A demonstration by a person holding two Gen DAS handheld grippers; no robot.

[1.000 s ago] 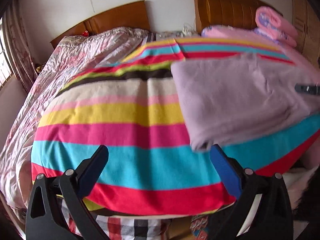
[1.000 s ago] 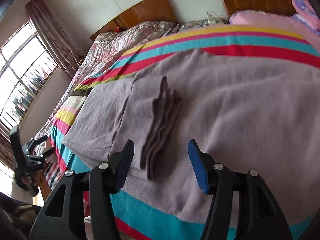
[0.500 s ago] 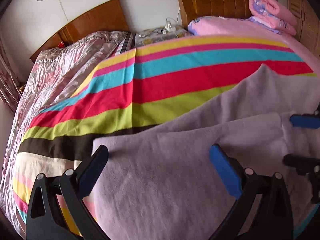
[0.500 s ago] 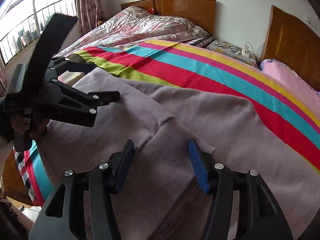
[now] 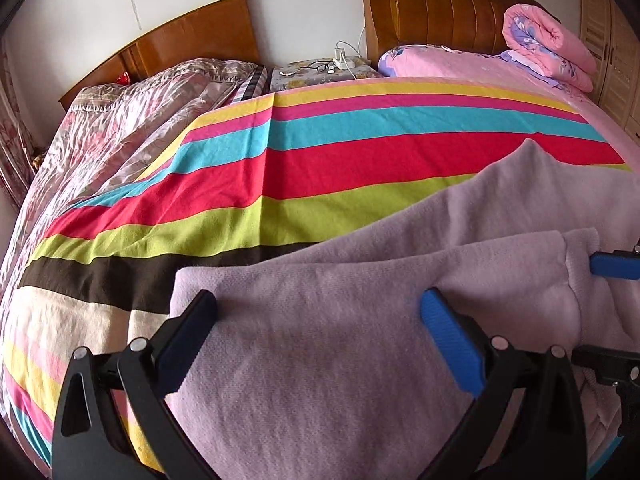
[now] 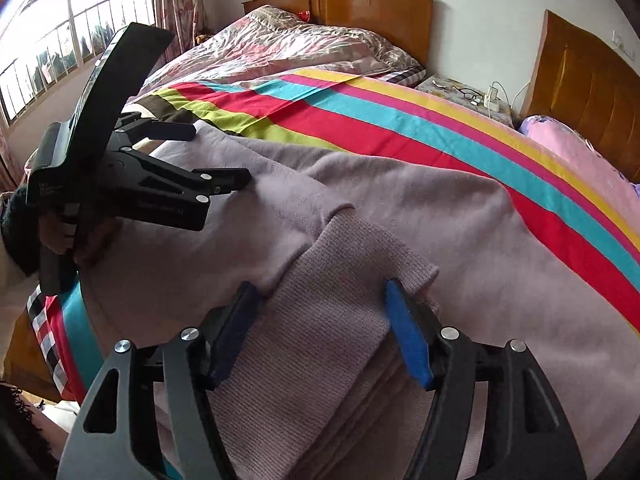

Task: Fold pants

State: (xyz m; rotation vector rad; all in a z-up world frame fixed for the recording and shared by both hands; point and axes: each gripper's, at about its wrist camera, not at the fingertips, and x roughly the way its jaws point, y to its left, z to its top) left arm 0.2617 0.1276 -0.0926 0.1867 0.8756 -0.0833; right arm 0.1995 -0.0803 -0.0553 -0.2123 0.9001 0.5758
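Observation:
Mauve knit pants (image 5: 360,340) lie folded on a striped blanket (image 5: 320,160) on the bed. In the left wrist view my left gripper (image 5: 320,332) is open, its jaws spread over the folded pants near their left edge. In the right wrist view my right gripper (image 6: 320,328) is open, its jaws either side of the ribbed cuffs (image 6: 340,292) that lie on top of the pants (image 6: 440,220). The left gripper (image 6: 168,176) shows at the left of that view, held over the pants. The right gripper's blue pad (image 5: 616,266) shows at the right edge of the left wrist view.
A second bed with a pink floral quilt (image 5: 140,112) stands to the left. A nightstand (image 5: 320,70) with glasses and a charger sits between the wooden headboards. A rolled pink quilt (image 5: 548,44) lies at the far right. A window (image 6: 48,40) is at the left.
Both grippers have moved in over the pants. The left view swung from the blanket's near edge up onto the folded pants. The right gripper came close over the ribbed cuffs.

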